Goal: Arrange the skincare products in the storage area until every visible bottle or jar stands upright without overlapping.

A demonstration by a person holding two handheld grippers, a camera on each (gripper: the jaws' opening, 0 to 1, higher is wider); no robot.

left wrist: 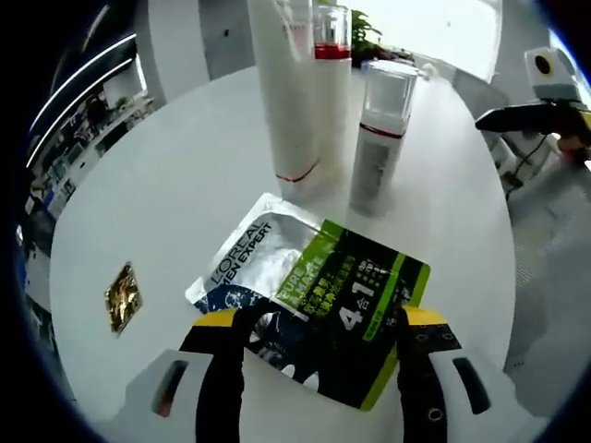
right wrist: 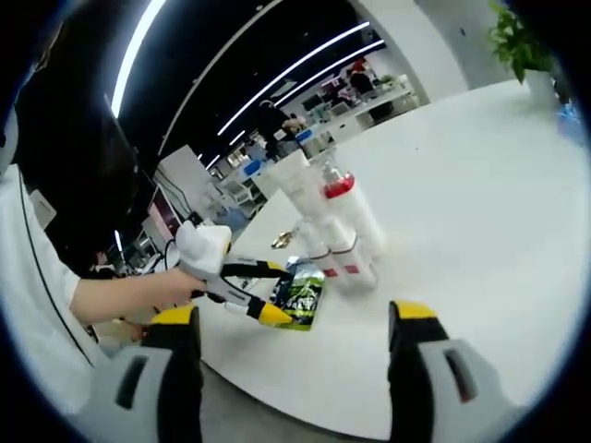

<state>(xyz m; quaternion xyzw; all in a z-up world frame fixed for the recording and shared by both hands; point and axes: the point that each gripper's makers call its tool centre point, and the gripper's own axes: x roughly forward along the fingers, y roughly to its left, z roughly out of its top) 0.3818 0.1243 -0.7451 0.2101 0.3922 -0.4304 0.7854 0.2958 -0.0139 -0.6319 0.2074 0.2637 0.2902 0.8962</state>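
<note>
Currently left gripper (left wrist: 319,332) wide, straddling flat sachet (left wrist: 319,305) on desk (left wrist: 166,185); bottles (left wrist: 319,101) upright. Right gripper (right wrist: 291,341) wide, empty. Next: probably close on sachet.

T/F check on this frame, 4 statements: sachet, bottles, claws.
1. The sachet lies flat on the table. True.
2. The left claw is shut on a bottle. False: its jaws stand apart, either side of the sachet's near edge.
3. The white tube and clear-capped bottle stand upright. True.
4. The right claw grips the sachet. False: it is open, holding nothing, with the sachet further off near the left claw.
</note>
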